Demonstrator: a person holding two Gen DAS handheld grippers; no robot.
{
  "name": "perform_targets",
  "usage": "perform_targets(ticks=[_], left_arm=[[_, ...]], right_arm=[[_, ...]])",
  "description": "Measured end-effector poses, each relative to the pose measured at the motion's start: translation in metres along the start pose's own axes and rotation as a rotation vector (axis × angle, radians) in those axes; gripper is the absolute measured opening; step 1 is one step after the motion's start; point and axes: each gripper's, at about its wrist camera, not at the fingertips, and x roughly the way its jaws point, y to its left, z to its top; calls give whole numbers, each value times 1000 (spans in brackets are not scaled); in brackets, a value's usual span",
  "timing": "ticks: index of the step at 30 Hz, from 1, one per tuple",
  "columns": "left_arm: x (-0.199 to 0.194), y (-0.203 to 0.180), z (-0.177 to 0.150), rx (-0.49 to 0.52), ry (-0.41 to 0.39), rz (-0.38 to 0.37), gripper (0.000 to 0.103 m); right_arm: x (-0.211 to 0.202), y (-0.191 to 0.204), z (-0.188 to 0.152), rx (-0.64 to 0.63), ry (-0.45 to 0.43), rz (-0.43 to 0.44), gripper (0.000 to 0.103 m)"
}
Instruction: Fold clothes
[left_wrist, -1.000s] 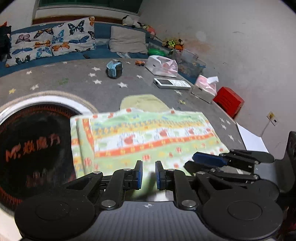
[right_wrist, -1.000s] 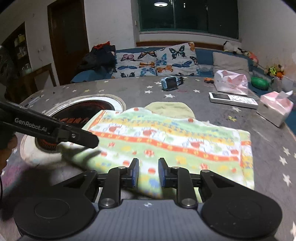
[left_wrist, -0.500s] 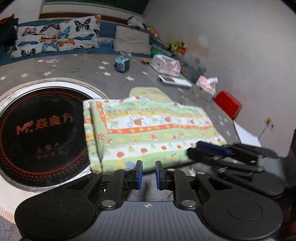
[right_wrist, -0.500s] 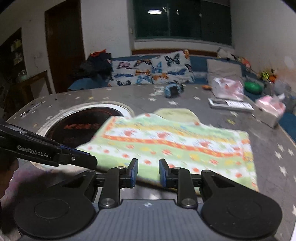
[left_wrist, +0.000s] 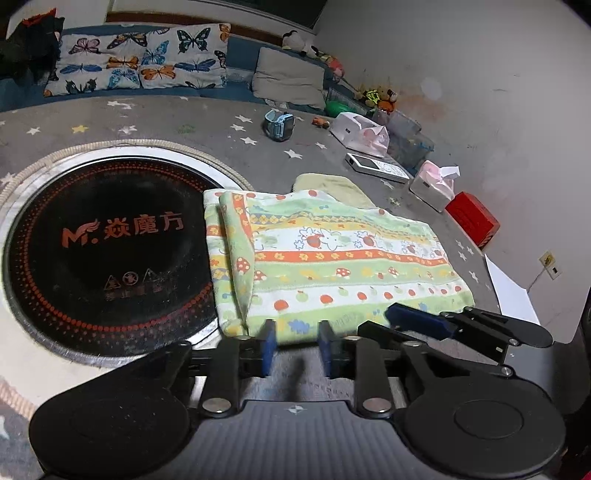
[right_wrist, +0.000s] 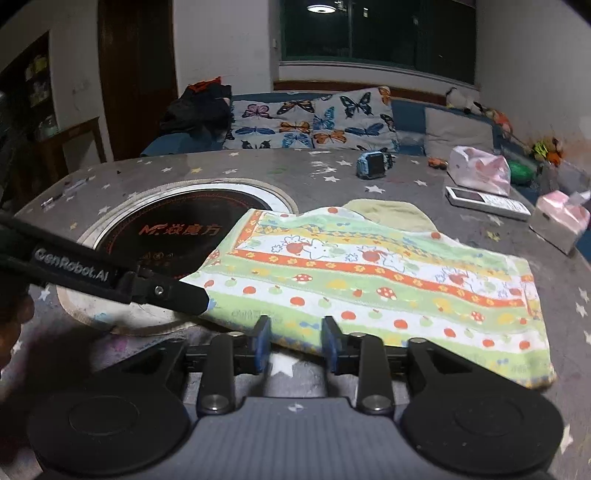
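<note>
Soft, limp folded cloth (left_wrist: 332, 258) on bench; take its near hem; both grippers' fingers (left_wrist: 266, 341) parted, empty.

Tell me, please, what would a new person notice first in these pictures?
First, the bright patterned cloth, folded flat in the middle of the grey table. Beside it, on its left, sits a big round black cooktop with orange writing. The left gripper and right gripper are open at its near edge.
</note>
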Motion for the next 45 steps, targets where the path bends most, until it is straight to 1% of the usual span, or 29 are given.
perform_targets(ticks=[2,4,6,8,12,15,19,21,23,24,26,28,30,32,37,39,45], left_arm=[[-5,-3,-4,8,-6,9,40],[-10,-7,-7,19,-13,21,47],[-14,-11,-10,37,-19,37,50],[-19,-15,-14,53,-25,53,55],[-25,-21,-21,85,-34,92,70],[-29,-23,-26,106,-46,119,74],[-34,-25,-31,122,-54,144,85],[-36,-26,-34,130,-64,157,88],[-38,-27,-36,132,-73,169,91],[-39,-27,-37,130,-76,169,94],[-41,-27,-38,124,-78,165,95],[-44,-28,-40,124,-82,165,100],[-45,-30,-42,131,-86,168,103],[-46,-31,-44,136,-87,169,103],[-49,-31,-49,131,-85,171,103],[-51,-32,-51,135,-89,178,103],[-55,-34,-55,146,-96,195,103]], right_arm=[[-4,1,-2,11,3,-17,41],[-7,1,-4,32,9,-21,43],[-10,1,-5,54,13,-32,53],[-13,2,-7,63,17,-52,56],[-21,1,-12,97,24,-84,67],[-25,-1,-16,121,30,-103,73],[-31,-2,-22,163,30,-116,76],[-35,-2,-24,185,23,-125,81],[-38,-2,-26,198,15,-134,83],[-40,-2,-27,207,11,-138,84],[-44,-2,-28,222,4,-141,86],[-47,-2,-29,231,-1,-148,86],[-49,-2,-31,240,-4,-157,90],[-51,-1,-33,251,-9,-165,92],[-55,2,-37,258,-16,-185,94],[-57,3,-39,260,-19,-195,98],[-62,3,-44,274,-23,-199,98]])
